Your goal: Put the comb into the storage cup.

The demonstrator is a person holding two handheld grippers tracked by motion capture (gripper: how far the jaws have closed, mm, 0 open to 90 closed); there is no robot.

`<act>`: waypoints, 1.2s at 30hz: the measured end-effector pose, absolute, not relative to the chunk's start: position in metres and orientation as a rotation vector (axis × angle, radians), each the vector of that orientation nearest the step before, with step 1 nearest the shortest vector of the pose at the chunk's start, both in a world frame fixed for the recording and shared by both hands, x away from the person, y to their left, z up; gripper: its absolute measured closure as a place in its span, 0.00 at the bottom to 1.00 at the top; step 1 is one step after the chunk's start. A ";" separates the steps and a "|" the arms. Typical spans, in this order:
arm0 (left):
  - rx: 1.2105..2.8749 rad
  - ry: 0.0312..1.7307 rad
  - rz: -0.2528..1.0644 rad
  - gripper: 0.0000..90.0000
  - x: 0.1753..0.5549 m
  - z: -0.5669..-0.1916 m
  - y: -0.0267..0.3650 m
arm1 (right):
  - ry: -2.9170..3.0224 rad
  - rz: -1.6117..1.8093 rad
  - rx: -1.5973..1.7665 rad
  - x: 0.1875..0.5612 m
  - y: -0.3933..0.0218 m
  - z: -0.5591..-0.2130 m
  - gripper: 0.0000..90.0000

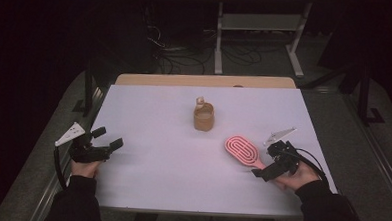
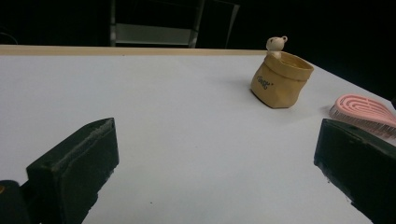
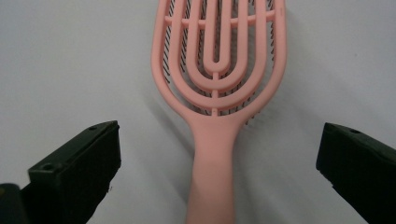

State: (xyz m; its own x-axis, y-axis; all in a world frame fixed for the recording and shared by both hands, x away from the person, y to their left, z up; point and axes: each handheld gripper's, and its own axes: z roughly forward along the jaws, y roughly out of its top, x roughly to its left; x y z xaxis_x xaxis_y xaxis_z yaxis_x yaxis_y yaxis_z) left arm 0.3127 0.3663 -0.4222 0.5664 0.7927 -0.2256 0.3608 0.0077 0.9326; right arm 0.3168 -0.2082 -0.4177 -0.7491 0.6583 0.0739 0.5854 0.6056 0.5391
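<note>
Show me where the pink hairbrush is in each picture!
High view: pink hairbrush lies right of centre, handle by the right gripper.
Left gripper view: at the right edge.
Right gripper view: centre, handle between the jaws.
Shared landmark: the white table.

Bare table (image 1: 152,138) all round; tan pouch (image 1: 203,117) stands mid-table beyond the brush (image 1: 242,150).

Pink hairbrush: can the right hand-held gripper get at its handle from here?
Probably yes: the right hand-held gripper is open, its jaws either side of the pink hairbrush handle, nothing between.
</note>
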 end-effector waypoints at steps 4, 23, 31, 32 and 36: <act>1.593 0.998 0.445 0.00 0.313 -0.422 0.366 | 2.724 0.797 1.051 0.320 -0.206 -0.419 0.03; 1.595 0.998 0.444 0.00 0.313 -0.422 0.366 | 2.800 0.743 1.047 0.324 -0.203 -0.425 0.26; 1.596 0.998 0.443 0.00 0.313 -0.422 0.366 | 2.786 0.713 1.038 0.323 -0.201 -0.425 0.50; 1.597 0.998 0.443 0.00 0.313 -0.422 0.366 | 2.786 0.713 1.038 0.323 -0.201 -0.425 0.50; 1.596 0.997 0.443 0.00 0.313 -0.422 0.366 | 2.789 0.687 1.056 0.323 -0.201 -0.426 0.62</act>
